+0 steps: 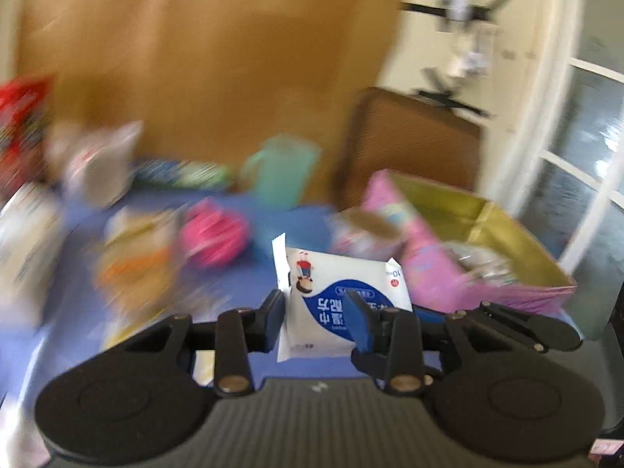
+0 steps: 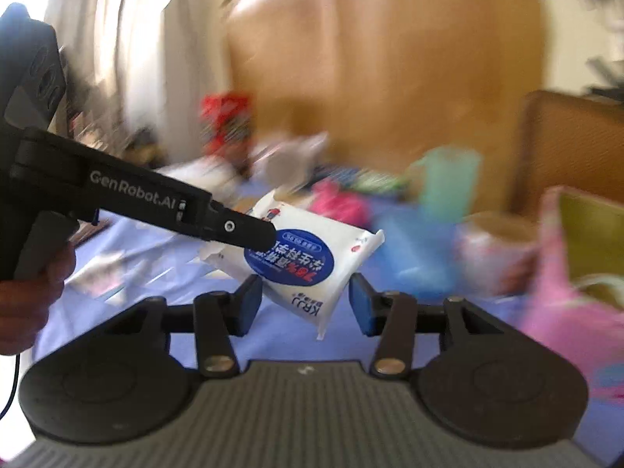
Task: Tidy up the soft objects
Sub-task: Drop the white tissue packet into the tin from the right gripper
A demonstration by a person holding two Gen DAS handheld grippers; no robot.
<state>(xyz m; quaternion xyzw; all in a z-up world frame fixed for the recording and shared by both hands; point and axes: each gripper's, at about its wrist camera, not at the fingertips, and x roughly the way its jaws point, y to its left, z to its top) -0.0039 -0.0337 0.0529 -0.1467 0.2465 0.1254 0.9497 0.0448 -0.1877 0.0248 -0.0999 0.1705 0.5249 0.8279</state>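
Observation:
A white packet (image 1: 343, 284) with a blue oval label hangs above the blue table, and my left gripper (image 1: 315, 304) is shut on it, one pad on each side. In the right wrist view the same packet (image 2: 308, 241) hangs tilted from the left gripper (image 2: 257, 236), which reaches in from the left. The packet's lower corner sits between the blue pads of my right gripper (image 2: 304, 292). I see thin gaps at both pads, so that gripper is open. Both views are blurred by motion.
A pink bag with a gold lining (image 1: 487, 234) stands open at the right. A teal cup (image 1: 280, 171), a pink soft thing (image 1: 214, 234), a red pack (image 1: 19, 117) and other packets lie on the blue tablecloth (image 1: 241, 273). A brown chair (image 1: 413, 144) stands behind. A hand (image 2: 31, 292) holds the left gripper's handle.

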